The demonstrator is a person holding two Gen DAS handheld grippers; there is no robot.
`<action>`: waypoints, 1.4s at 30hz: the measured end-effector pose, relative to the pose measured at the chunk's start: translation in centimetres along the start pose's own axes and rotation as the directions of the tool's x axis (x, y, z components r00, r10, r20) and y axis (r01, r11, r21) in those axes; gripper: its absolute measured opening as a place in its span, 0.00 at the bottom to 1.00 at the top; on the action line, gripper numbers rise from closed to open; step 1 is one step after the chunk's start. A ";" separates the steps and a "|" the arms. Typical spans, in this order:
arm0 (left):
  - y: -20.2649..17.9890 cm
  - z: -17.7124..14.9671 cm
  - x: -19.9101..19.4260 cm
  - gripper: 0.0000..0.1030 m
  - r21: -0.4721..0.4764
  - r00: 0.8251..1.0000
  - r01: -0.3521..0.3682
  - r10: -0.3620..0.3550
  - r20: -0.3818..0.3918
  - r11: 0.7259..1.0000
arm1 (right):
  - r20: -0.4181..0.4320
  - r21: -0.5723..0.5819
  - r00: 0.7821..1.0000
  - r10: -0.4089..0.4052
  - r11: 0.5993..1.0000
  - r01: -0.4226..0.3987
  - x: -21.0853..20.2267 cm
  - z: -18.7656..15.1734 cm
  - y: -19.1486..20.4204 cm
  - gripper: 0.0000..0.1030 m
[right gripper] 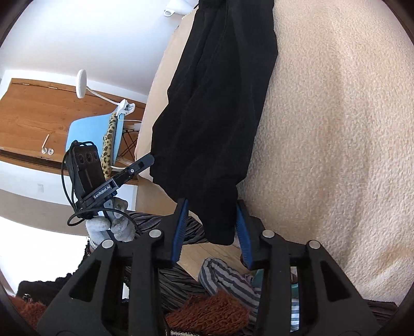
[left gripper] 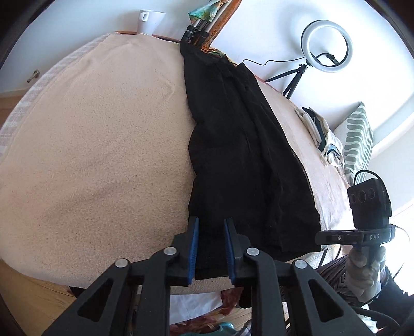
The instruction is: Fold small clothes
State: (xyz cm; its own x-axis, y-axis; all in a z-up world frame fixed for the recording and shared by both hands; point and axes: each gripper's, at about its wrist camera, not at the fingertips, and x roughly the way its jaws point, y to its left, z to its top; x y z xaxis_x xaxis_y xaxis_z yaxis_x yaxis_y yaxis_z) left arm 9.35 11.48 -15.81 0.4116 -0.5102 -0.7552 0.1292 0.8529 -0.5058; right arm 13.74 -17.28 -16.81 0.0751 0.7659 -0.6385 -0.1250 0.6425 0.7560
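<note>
A black garment [left gripper: 240,144] lies stretched in a long strip across the beige towel-covered table [left gripper: 103,144]. My left gripper [left gripper: 211,227] is at the garment's near corner at the table's front edge; its blue pads [left gripper: 194,245] stand apart with the cloth's edge between them, not pinched. In the right wrist view the garment [right gripper: 212,103] hangs over the table edge, and my right gripper [right gripper: 211,210] has its jaws apart around the hanging corner. The right gripper also shows in the left wrist view [left gripper: 320,236], and the left gripper in the right wrist view [right gripper: 150,159].
A pile of light clothes [left gripper: 320,134] lies at the table's right side beside a striped cushion [left gripper: 359,139]. A ring light [left gripper: 327,46] and a white mug [left gripper: 150,19] stand behind. Clothes [right gripper: 227,281] lie on the floor below the table edge. A blue chair [right gripper: 95,137] stands further off.
</note>
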 end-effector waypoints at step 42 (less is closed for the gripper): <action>-1.7 11.1 -0.5 0.00 0.023 0.997 0.011 -0.012 0.073 1.000 | 0.156 0.068 0.985 0.072 0.994 -0.083 -4.7 7.0 -0.9 0.06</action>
State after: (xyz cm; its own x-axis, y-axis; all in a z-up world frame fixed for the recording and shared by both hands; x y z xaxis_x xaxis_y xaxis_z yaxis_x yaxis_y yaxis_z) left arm 18.94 11.56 -9.95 0.4748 -0.5113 -0.7163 0.1546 0.8497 -0.5040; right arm 20.41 -21.28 -13.51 0.2193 0.8041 -0.5525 -0.0633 0.5768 0.8144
